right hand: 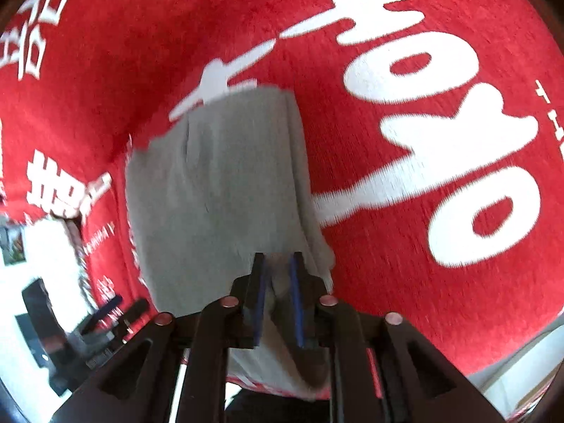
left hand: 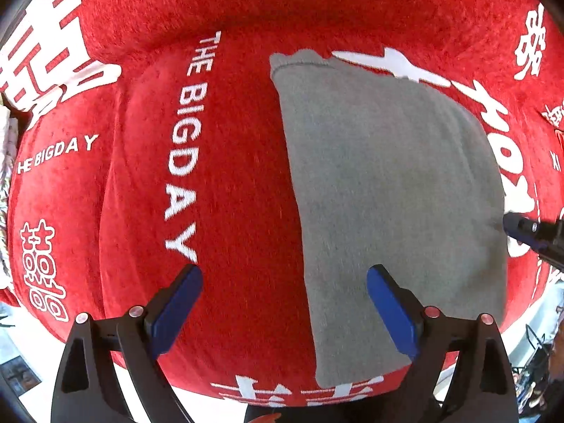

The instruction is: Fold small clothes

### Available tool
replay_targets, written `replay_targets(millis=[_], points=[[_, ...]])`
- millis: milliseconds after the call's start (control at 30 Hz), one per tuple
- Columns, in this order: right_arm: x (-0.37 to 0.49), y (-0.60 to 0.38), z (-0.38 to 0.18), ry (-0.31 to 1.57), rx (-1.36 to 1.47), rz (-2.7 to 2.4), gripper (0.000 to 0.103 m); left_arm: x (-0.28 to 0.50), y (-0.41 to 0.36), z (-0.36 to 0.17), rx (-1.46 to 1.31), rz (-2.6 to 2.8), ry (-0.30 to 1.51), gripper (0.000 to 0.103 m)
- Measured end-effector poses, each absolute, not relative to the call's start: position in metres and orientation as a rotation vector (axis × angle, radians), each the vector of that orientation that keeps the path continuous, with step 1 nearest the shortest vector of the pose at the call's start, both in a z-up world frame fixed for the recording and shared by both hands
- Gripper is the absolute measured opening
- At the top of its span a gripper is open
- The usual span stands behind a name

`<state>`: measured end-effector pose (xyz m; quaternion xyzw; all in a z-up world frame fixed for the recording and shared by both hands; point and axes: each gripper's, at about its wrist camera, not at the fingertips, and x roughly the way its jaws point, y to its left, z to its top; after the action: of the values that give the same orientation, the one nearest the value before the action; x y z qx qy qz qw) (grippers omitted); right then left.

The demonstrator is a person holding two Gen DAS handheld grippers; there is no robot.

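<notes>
Partly folded on a red blanket (left hand: pixel 246 176), the grey garment (left hand: pixel 387 194) awaits another fold: right gripper (right hand: pixel 278 271) pinches its edge, left gripper (left hand: pixel 283 278) spread wide.

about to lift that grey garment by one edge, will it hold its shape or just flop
Likely floppy: the grey garment already bunches and creases where the right gripper pinches it. It looks like thin knit, so probably light. The fuzzy red cloth beneath may grip it, so dragging could undo the fold.
</notes>
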<state>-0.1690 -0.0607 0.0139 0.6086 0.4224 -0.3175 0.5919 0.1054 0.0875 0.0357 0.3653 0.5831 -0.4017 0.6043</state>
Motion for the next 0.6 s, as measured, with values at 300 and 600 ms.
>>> replay_targets(millis=[300, 600], points=[[-0.172, -0.094, 0.008, 0.92, 1.46, -0.71, 0.054, 0.146, 0.061, 0.021, 0.712, -0.864, 1.384, 0.095], [-0.151, -0.103, 0.0, 1.035, 1.345, -0.633, 0.007, 0.14, 0.048, 0.016, 0.72, -0.92, 1.356, 0.095]])
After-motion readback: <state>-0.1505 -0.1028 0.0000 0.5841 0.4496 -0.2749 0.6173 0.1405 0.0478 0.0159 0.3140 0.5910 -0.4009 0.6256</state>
